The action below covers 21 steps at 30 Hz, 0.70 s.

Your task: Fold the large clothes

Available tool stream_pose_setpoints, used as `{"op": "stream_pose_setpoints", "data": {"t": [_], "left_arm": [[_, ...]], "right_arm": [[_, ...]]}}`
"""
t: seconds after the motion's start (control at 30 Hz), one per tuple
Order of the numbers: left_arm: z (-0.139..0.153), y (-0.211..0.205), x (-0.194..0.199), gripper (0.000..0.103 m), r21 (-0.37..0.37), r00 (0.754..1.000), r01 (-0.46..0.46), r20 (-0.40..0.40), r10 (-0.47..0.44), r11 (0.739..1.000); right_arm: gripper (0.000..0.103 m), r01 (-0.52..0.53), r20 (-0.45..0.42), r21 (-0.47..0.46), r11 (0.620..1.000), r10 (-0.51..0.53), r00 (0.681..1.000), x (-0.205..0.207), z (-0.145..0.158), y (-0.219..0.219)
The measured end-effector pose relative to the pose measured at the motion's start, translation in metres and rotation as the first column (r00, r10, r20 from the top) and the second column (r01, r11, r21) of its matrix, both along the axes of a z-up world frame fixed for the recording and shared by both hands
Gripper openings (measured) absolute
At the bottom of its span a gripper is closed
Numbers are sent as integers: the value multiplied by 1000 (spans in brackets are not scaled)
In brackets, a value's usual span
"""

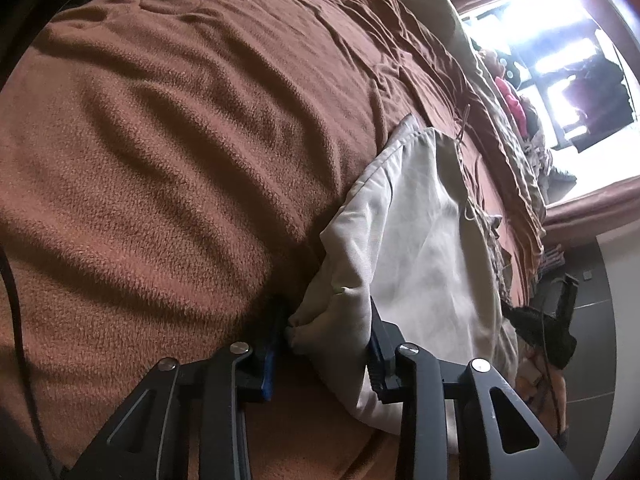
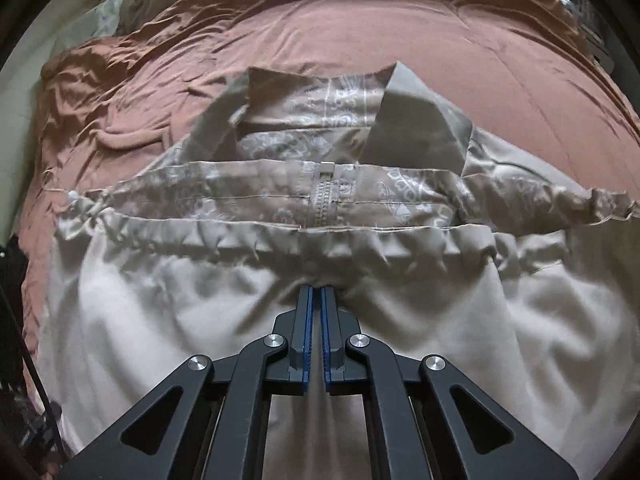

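A large pale beige jacket (image 2: 200,320) with a patterned lining, a collar and a zip (image 2: 325,200) lies spread on a brown bedspread (image 2: 440,48). My right gripper (image 2: 316,294) is shut, its tips pinching the jacket fabric just below the gathered hem. In the left wrist view a folded edge of the same jacket (image 1: 412,232) lies on the brown blanket (image 1: 180,140). My left gripper (image 1: 324,332) is open, with the bunched jacket edge between its fingers. The other gripper (image 1: 556,320) shows at the far right of that view.
Pillows and patterned bedding (image 1: 516,148) lie at the head of the bed below a bright window (image 1: 560,40). A dark tiled floor (image 1: 596,340) shows beside the bed. A black cable (image 1: 16,300) runs along the left edge.
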<state>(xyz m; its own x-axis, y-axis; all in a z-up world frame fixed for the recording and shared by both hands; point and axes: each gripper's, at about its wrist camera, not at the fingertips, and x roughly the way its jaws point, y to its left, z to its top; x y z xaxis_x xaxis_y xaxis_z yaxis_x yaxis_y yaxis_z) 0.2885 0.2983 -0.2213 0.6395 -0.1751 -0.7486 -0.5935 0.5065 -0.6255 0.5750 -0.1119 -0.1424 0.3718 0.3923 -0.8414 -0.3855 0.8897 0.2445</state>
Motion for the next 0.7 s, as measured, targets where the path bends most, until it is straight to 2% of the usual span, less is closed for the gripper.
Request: {"op": "stream_pose_setpoints", "data": {"t": [0.17, 0.37, 0.7], "left_arm": [[13, 0, -3, 24, -32, 999, -12, 38, 13, 999], [64, -14, 6, 19, -1, 987, 41, 153, -40, 999], [139, -49, 37, 16, 49, 939, 148, 307, -156, 988]], "right_arm": [[2, -18, 26, 47, 999, 17, 1000, -33, 24, -21], [3, -54, 9, 109, 993, 53, 999, -88, 36, -48], [3, -36, -62, 227, 973, 51, 997, -156, 18, -97]]}}
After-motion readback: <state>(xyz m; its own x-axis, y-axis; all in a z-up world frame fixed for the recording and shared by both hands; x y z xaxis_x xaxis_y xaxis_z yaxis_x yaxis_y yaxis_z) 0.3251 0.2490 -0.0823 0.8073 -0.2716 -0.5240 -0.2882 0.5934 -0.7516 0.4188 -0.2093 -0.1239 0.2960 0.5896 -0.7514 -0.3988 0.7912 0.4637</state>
